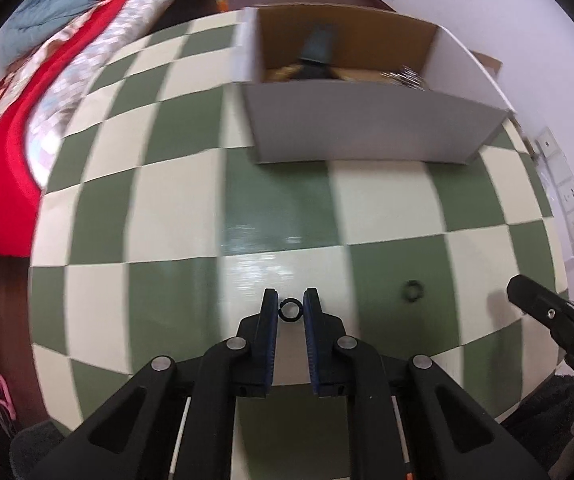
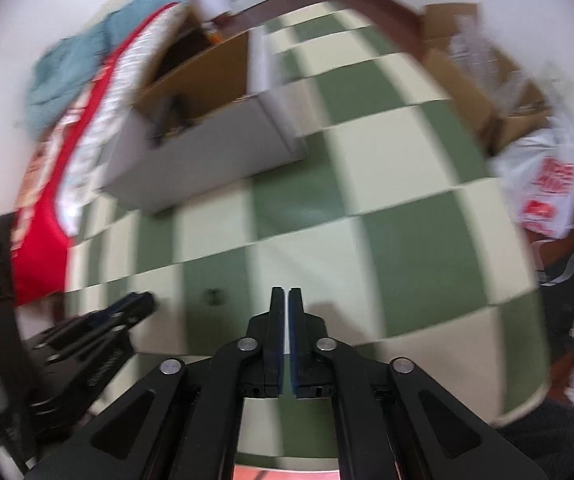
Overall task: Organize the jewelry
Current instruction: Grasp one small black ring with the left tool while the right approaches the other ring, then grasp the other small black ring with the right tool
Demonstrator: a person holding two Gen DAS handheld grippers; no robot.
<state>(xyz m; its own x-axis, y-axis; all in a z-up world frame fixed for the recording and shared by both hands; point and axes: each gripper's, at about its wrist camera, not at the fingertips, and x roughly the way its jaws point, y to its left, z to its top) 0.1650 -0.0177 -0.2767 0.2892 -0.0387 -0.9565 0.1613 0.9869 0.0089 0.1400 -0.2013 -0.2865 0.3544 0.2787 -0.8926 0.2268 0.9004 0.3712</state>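
Observation:
A small black ring (image 1: 290,310) sits between the blue pads of my left gripper (image 1: 290,305), and both pads touch its sides just above the green-and-cream checkered table (image 1: 175,216). A second black ring (image 1: 413,290) lies flat on the table to the right; in the right wrist view this ring (image 2: 213,296) is a blurred dark spot. My right gripper (image 2: 285,293) is shut with nothing in it, and its tip (image 1: 527,294) shows at the right edge of the left wrist view. An open white cardboard box (image 1: 367,128) stands at the far side.
The box (image 2: 207,152) holds dark items and some metallic pieces (image 1: 407,76). A bed with a red blanket (image 1: 3,168) runs along the left. Wall sockets (image 1: 567,204) are on the right. Brown cartons (image 2: 487,92) and a plastic bag (image 2: 543,188) lie beyond the table's right edge.

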